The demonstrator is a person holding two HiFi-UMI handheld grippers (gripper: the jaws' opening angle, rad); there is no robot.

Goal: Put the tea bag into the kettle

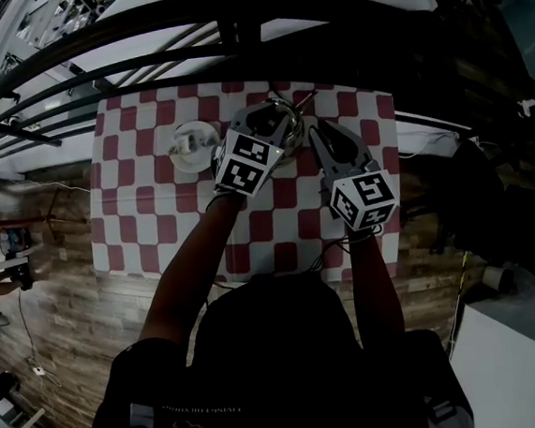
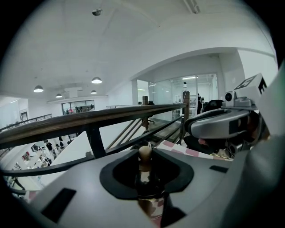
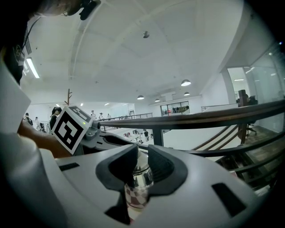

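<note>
A shiny metal kettle [image 1: 289, 120] stands at the far side of the red-and-white checked cloth [image 1: 155, 219], mostly hidden under both grippers. My left gripper [image 1: 273, 125] comes at it from the left. In the left gripper view its jaws [image 2: 146, 178] are shut on the wooden knob [image 2: 144, 153] of the kettle's lid. My right gripper [image 1: 316, 136] reaches in from the right. In the right gripper view it [image 3: 140, 171] is shut on a chrome part of the kettle [image 3: 141, 177] that mirrors the checks. A white saucer [image 1: 190, 147] left of the kettle holds a small pale thing, too small to identify.
A dark railing [image 1: 230, 19] runs just beyond the table's far edge, with a drop to a lower floor behind it. The near half of the checked cloth is bare. A wooden floor [image 1: 60, 304] lies left of the table.
</note>
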